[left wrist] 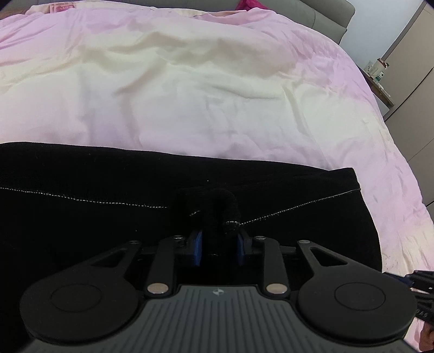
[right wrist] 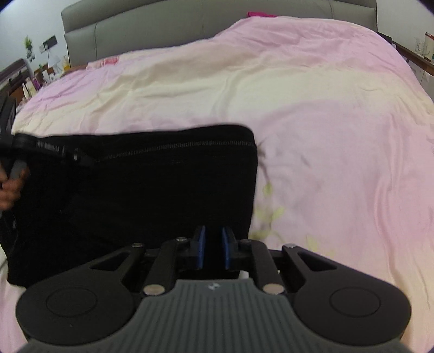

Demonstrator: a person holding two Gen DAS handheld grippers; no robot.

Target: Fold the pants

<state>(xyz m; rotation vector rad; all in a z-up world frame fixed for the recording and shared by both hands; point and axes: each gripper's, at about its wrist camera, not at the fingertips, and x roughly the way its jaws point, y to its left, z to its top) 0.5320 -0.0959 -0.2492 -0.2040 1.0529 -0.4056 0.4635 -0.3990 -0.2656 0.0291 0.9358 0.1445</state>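
Black pants [left wrist: 108, 176] with a pale stitched seam lie across the pink and cream duvet [left wrist: 190, 95]. My left gripper [left wrist: 219, 239] is shut on a bunched fold of the pants that sticks up between its blue pads. In the right wrist view the pants [right wrist: 149, 184] lie as a dark folded block with a zip line along the far edge. My right gripper [right wrist: 213, 244] is nearly closed over the pants' near right edge, with black cloth in the narrow gap between its blue pads. The left hand [right wrist: 10, 187] shows at the far left edge.
A grey padded headboard [right wrist: 190, 24] stands at the far end of the bed. A bedside shelf with bottles [right wrist: 32, 78] is at the left, a counter with a cup [left wrist: 377, 70] at the right. A magenta cloth [left wrist: 249, 4] lies near the headboard.
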